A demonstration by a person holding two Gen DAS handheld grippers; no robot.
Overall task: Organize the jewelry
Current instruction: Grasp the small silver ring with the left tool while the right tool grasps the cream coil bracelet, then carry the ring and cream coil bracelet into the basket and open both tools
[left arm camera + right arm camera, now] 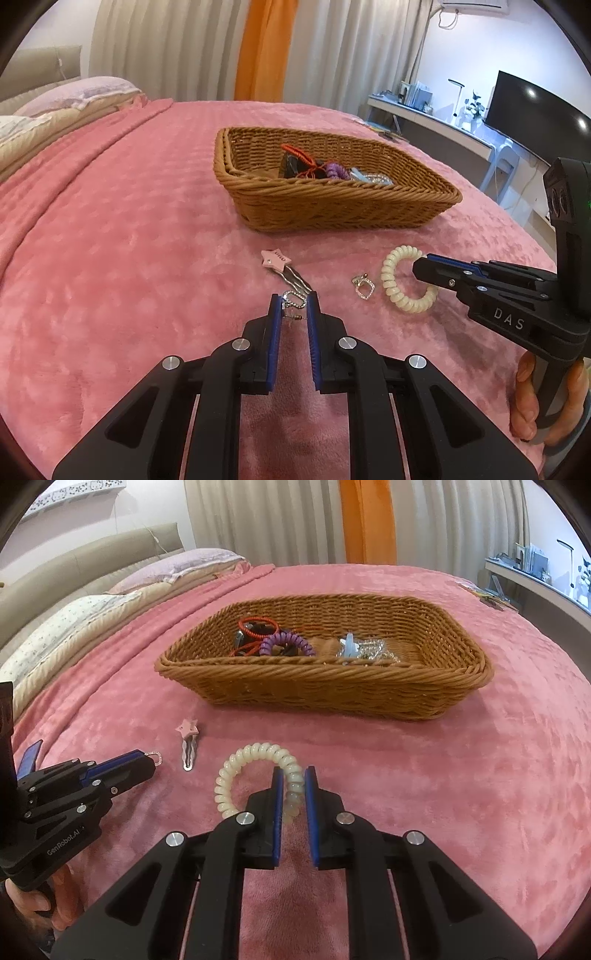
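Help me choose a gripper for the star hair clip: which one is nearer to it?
Left. The left gripper, closed on a small earring, sits just short of the star hair clip's prongs. The right gripper is off to the clip's right, clamping the cream coil hair tie.

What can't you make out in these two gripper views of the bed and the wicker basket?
- Left wrist view: near wall of the wicker basket hides the lower parts of the jewelry inside.
- Right wrist view: left gripper covers most of the sparkly earring; only a loop shows.
- Right wrist view: right gripper hides part of the cream spiral hair tie.
- Both views: lettering on the pink star hair clip is too small to read.
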